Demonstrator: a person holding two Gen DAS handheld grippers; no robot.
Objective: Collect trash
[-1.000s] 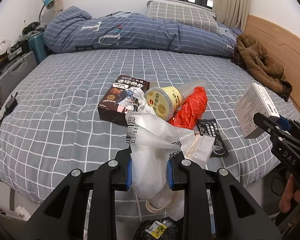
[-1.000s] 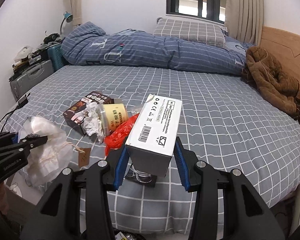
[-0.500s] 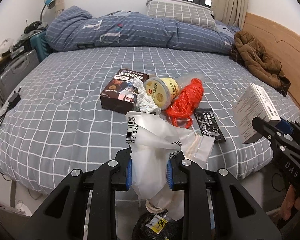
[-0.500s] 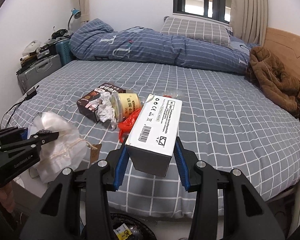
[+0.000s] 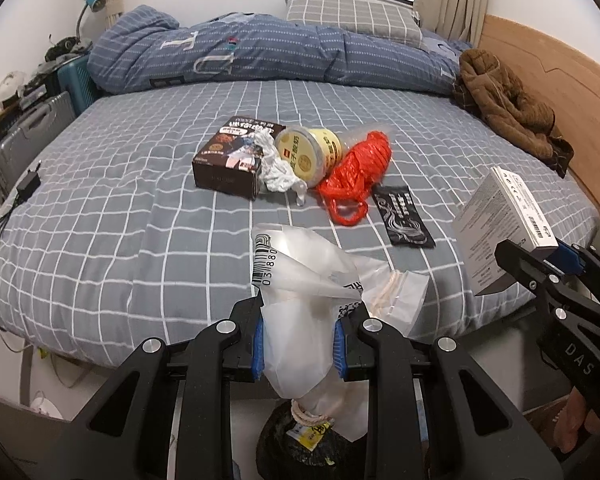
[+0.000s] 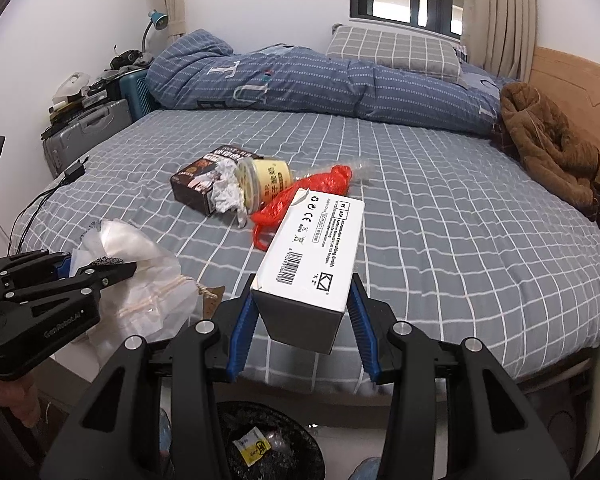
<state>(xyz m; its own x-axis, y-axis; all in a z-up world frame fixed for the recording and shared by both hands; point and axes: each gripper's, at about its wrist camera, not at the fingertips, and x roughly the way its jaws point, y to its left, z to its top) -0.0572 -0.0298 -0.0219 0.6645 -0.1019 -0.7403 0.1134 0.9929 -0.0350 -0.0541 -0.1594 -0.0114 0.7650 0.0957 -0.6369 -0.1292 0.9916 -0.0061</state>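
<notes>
the left gripper (image 5: 298,346) clamps a crumpled clear plastic bag (image 5: 304,280), and the right gripper (image 6: 300,320) clamps a white box (image 6: 316,248). both hang past the bed (image 6: 460,240) edge, above a black-lined bin (image 6: 268,448) on the floor.

Both grippers (image 5: 298,346) (image 6: 302,328) were matte black with silver screws, blue ribbed pads (image 6: 240,330), white lettering along one arm.

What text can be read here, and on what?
"DAS": right gripper.
"03 880" under a barcode: plastic bag.
"GenRobot.AI", faintly: left gripper.
White box: CE mark, barcode; small print unreadable.
Yellow cup, dark box, black packet: Chinese print, too blurred.
</notes>
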